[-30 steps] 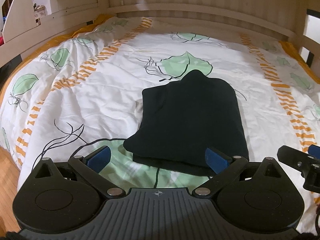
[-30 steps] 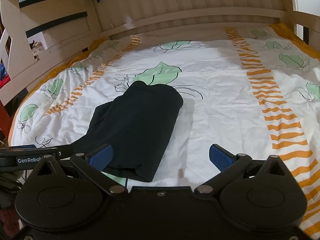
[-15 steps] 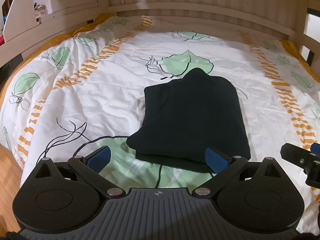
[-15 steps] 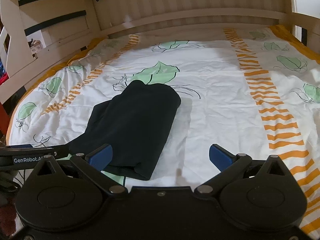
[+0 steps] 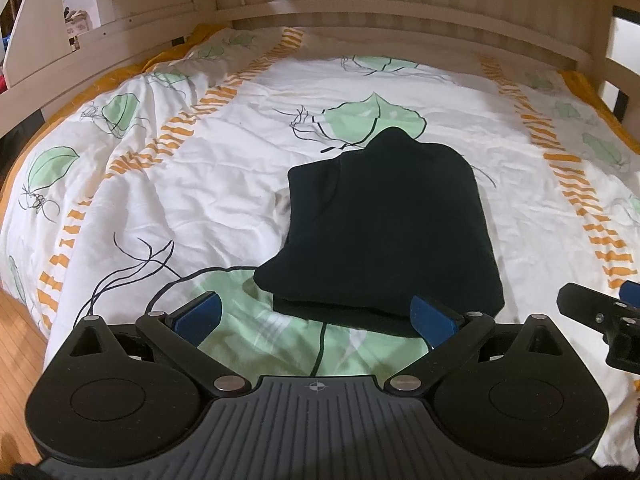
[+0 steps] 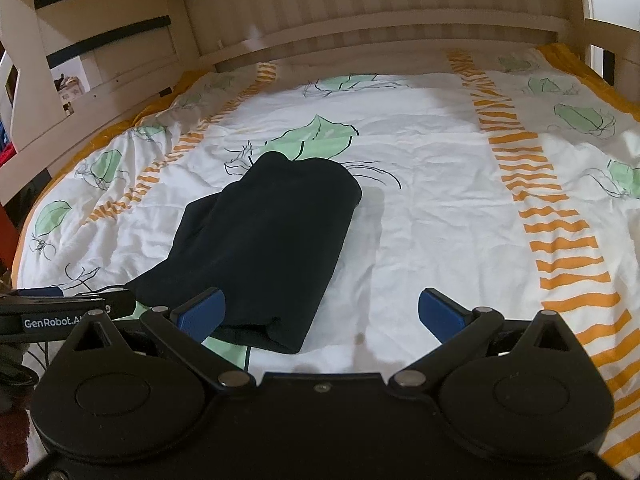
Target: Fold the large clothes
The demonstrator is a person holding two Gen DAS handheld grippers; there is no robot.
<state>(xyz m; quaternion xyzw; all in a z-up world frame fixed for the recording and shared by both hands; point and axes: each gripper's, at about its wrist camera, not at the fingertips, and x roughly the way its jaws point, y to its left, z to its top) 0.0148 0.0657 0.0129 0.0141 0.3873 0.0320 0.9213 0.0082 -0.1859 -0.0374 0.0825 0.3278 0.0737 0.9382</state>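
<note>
Both tools gape — folded garment lies free.

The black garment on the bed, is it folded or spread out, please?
Folded: the garment lies as a compact stack, layered edges showing at its near end.

Leaf-print duvet — wooden bedframe.

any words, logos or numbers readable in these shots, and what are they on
"GenRobot.A": white print on the side of the left gripper, seen at the left edge of the right wrist view; the characters after it are hidden behind the right gripper's own frame.
A small round crosshair mark, no letters, sits on the ribbed body of the left gripper in its own view.
No readable text on the dark folded garment, the leaf-print duvet or the wooden bed frame.
</note>
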